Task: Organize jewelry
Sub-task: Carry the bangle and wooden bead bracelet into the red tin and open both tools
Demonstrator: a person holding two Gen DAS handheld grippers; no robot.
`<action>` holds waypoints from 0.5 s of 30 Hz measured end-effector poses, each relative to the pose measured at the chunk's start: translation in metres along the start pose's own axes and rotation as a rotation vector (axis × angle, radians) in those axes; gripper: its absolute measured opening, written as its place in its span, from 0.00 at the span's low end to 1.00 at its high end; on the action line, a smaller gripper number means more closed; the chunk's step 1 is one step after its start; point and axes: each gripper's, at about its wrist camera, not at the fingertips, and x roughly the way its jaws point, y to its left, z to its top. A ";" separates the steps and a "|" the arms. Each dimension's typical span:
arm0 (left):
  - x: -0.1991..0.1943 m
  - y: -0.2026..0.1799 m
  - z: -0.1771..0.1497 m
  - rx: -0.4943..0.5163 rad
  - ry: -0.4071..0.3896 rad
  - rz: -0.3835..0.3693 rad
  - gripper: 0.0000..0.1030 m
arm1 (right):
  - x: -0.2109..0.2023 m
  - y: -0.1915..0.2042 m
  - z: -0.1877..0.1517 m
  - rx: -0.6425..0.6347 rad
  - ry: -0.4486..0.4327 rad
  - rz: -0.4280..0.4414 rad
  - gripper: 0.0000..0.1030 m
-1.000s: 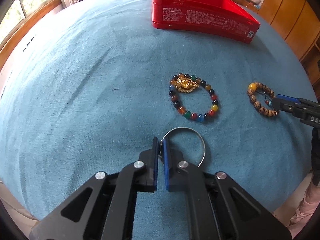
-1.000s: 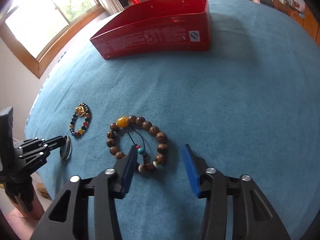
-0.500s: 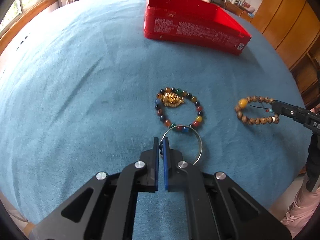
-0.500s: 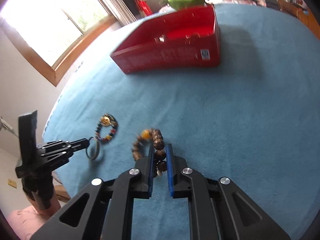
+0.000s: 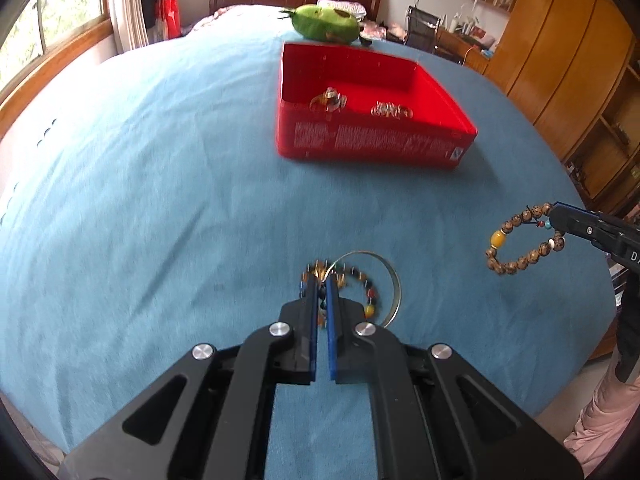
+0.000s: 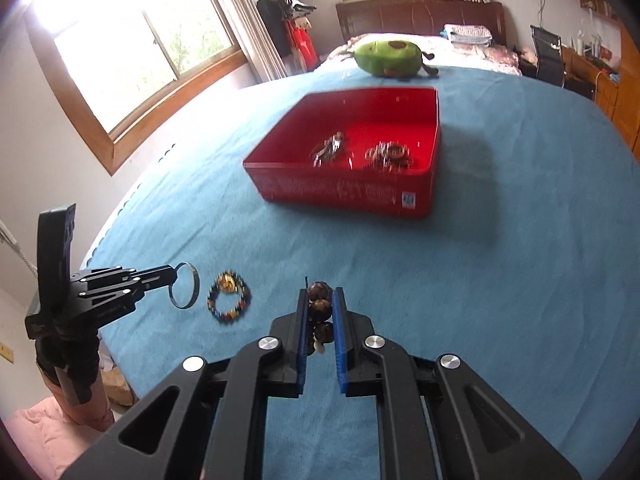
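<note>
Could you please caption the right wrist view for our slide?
Right gripper lifts wooden bracelet toward red box; left gripper carries silver bangle.

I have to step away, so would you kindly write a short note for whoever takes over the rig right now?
Left gripper: shut on the silver bangle, held off the blue cloth.
Right gripper: shut on the wooden bead bracelet, also lifted.
The colourful bead bracelet lies on the cloth between the two grippers, nearer the left one.
Done: two pieces of jewelry already sit in the red box, which stands open further back, in front of the green plush toy.
Left: carry both held pieces to the box and release them, then fetch the colourful bracelet.
</note>
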 end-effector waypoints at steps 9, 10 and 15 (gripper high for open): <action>-0.006 -0.012 0.073 0.027 -0.070 -0.017 0.02 | -0.014 -0.001 0.067 -0.006 -0.094 -0.008 0.11; -0.004 -0.013 0.083 0.026 -0.073 -0.020 0.02 | -0.013 -0.002 0.074 -0.005 -0.101 -0.007 0.11; 0.015 -0.015 0.127 0.016 -0.079 -0.031 0.02 | 0.002 -0.008 0.115 0.002 -0.137 -0.020 0.11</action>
